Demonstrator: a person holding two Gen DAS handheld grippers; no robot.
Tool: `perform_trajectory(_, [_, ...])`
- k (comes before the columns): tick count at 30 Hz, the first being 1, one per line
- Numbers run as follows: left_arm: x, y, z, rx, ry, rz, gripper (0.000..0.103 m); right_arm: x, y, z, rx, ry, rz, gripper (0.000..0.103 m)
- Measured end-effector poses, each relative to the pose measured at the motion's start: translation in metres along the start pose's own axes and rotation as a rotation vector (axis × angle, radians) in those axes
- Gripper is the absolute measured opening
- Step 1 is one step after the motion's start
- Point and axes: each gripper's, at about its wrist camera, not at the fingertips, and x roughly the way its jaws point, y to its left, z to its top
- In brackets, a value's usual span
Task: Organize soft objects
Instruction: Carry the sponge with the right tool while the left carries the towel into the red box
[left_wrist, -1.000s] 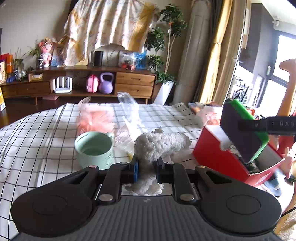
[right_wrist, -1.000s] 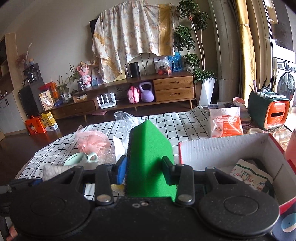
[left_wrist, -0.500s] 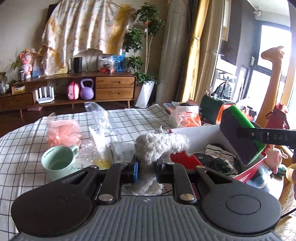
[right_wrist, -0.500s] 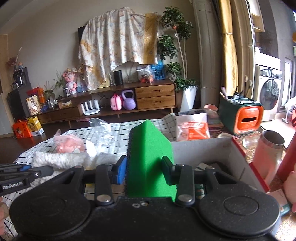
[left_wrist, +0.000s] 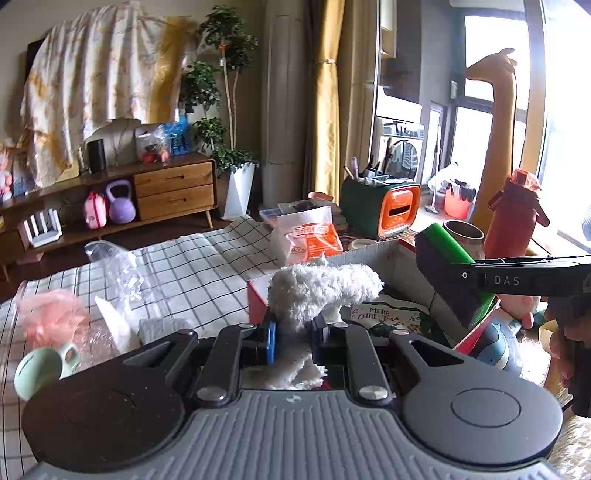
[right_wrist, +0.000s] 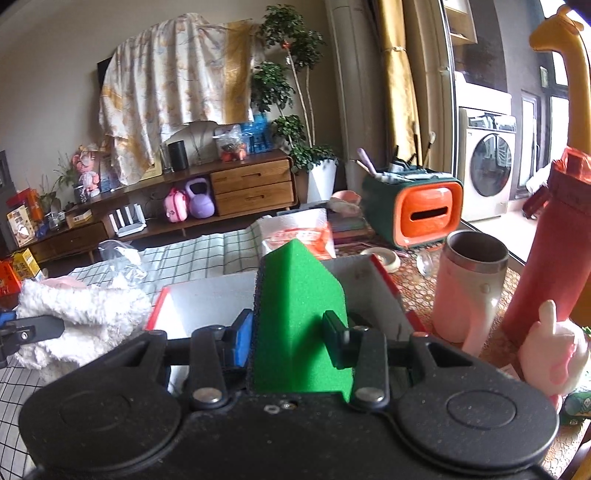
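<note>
A white fluffy cloth (left_wrist: 321, 291) and a green sponge (right_wrist: 299, 317) are being gripped by the left hand-held gripper (left_wrist: 293, 330) and right hand-held gripper (right_wrist: 288, 341) above the red box (right_wrist: 207, 299), release being called for next.

A wooden sideboard (right_wrist: 207, 192) lines the pale wall beside yellow curtains (left_wrist: 325, 110) and bright windows (left_wrist: 565, 122).

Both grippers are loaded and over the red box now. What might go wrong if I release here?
The white fluffy cloth in the left gripper hangs near the red box wall, so it may drape over the rim. The green sponge in the right gripper sits close to the cloth; they could collide. The steel cup stands just beside the box and might get knocked.
</note>
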Motion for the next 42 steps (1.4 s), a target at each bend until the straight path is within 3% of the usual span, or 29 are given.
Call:
perform_trajectory(9, [0.057, -0.033, 0.018, 0.053, 0.058, -0.046, 0.017, 0.022, -0.027, -0.012, 0.024, 0.038, -0.019, 0.039])
perform_trajectory(23, [0.136, -0.055, 0.006, 0.08, 0.188, -0.07, 0.017, 0.051, -0.029, -0.03, -0.043, 0.1, -0.068, 0.04])
perform_trajectory(35, [0.162, -0.055, -0.014, 0.084, 0.296, -0.089, 0.017, 0.059, -0.02, -0.038, -0.085, 0.12, -0.076, 0.046])
perform_trajectory(42, [0.162, -0.058, -0.016, 0.11, 0.306, -0.087, 0.017, 0.058, -0.016, -0.037, -0.098, 0.131, -0.045, 0.06])
